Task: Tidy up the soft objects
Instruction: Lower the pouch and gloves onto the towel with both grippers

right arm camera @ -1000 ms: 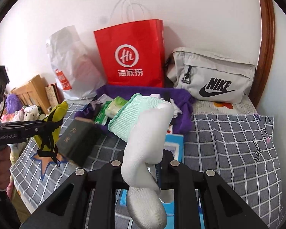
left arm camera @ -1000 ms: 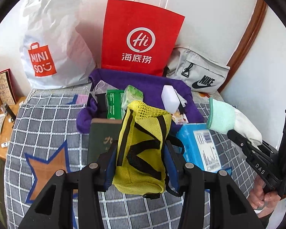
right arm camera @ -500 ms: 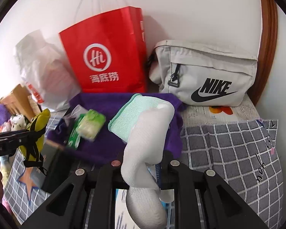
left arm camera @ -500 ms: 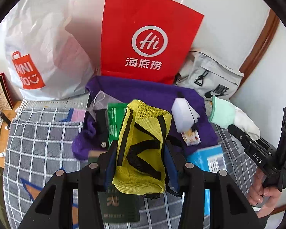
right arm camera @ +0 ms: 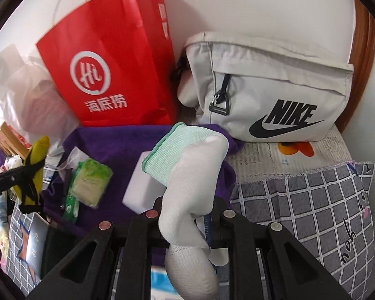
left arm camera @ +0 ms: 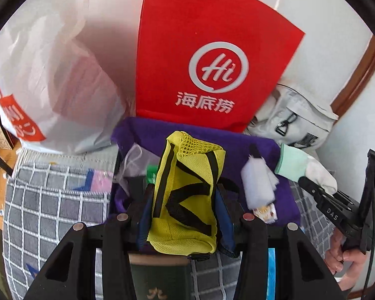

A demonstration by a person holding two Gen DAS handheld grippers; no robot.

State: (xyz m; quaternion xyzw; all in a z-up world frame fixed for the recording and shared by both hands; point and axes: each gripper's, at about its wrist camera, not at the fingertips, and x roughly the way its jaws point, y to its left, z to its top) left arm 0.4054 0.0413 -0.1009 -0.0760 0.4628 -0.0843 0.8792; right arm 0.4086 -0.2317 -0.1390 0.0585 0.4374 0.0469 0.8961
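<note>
Moved: both of your tools have carried their loads forward, and the red paper bag (left arm camera: 212,57) and purple cloth (left arm camera: 257,150) now loom much closer than a second back.
Left tool (left arm camera: 185,215): clamped on the yellow mesh pouch (left arm camera: 187,190), which stands upright between the pads, over the near edge of the purple cloth.
Right tool (right arm camera: 187,227): pinched narrow on the white sock (right arm camera: 192,187), its mint cuff flopping forward over the cloth.
Handling: both look light and limp. You've got the pouch across its middle, a good hold; the sock is held mid-length, so either end may swing or snag.
Sponge: the white block (right arm camera: 142,187) sits just behind the sock, and would likely squash easily.
Hidden: your pads' contact with the sock is covered by fabric. The dark book (left arm camera: 157,275) and blue box (right arm camera: 162,282) are cut off under the tools. Whatever the red bag holds can't be seen.
</note>
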